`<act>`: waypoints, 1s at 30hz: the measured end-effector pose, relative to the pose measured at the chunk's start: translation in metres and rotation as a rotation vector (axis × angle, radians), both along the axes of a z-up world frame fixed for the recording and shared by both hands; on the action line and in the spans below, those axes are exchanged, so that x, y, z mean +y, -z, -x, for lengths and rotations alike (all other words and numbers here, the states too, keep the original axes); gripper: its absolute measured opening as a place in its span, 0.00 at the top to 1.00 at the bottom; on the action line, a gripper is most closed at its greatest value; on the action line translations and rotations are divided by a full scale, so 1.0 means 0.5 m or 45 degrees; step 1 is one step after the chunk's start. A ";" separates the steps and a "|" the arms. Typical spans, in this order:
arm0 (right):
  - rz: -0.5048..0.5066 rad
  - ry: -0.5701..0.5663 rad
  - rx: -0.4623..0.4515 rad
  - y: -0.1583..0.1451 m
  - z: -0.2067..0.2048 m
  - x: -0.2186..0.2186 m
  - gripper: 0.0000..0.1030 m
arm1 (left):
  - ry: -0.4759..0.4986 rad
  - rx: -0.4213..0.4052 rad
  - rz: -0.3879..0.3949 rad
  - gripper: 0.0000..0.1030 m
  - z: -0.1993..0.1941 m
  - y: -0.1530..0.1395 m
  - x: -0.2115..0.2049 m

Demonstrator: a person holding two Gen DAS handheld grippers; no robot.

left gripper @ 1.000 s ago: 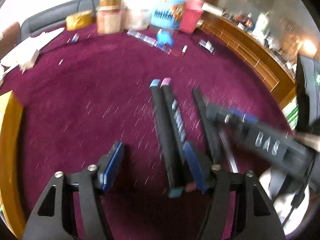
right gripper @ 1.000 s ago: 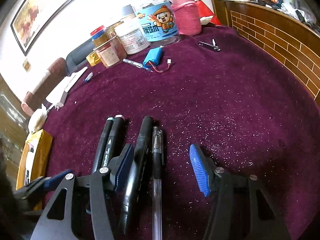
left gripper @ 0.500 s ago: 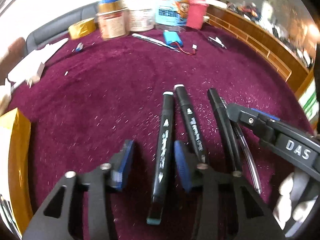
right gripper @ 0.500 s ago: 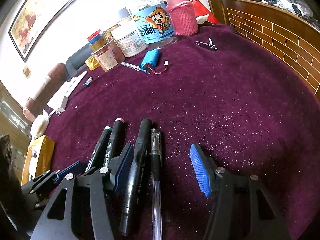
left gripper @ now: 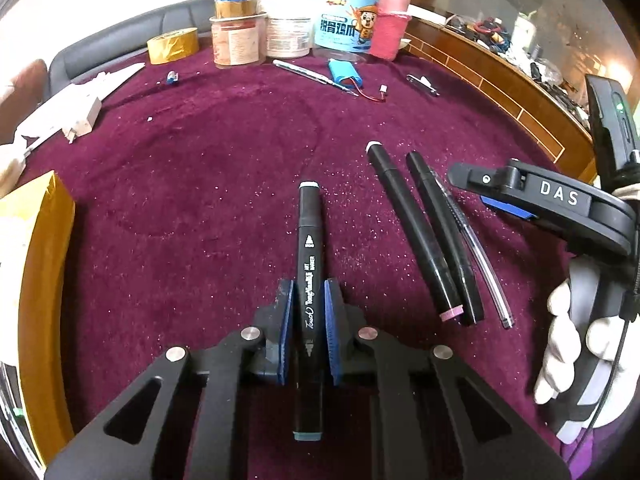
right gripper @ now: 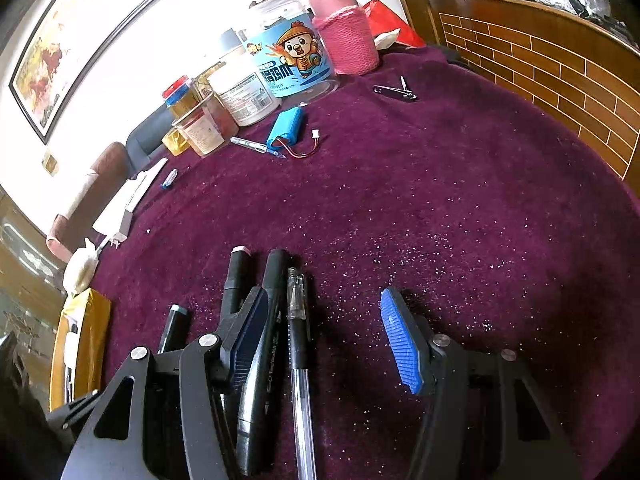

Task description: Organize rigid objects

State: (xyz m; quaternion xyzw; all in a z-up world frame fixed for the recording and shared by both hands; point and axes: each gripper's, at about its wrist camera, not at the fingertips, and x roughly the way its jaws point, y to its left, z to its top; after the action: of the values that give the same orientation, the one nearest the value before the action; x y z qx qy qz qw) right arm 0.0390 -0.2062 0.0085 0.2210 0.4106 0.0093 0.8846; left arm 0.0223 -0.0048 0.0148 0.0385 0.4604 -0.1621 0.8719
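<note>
A black marker with teal end caps lies lengthwise between the blue pads of my left gripper, whose jaws are closing and press on its barrel. To its right on the purple cloth lie a pink-capped marker, a black marker and a clear gel pen, side by side. My right gripper hovers open over them. The gel pen lies between its jaws and the black marker runs beside the left pad, neither pressed. The pink-capped marker and the teal-capped marker lie further left.
At the far edge of the table stand jars, a pink-sleeved bottle and a yellow tape roll. Near them lie a blue battery pack, a thin pen and nail clippers. A yellow box sits at the left edge.
My left gripper's jaws went from wide to shut around the teal-capped marker, which now lies apart to the left of the other pens. The right gripper has stayed over the pens, still open.
</note>
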 end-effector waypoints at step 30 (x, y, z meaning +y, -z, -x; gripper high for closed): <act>0.015 -0.438 -0.150 -0.013 0.001 0.130 0.49 | -0.079 -0.100 0.369 0.88 0.177 -0.086 0.175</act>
State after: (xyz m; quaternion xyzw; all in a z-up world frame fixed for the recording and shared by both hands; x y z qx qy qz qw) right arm 0.0386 -0.1413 0.0153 0.1412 0.3901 0.1710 0.8937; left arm -0.0662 0.0828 0.0576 -0.0958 0.3988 -0.1982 0.8902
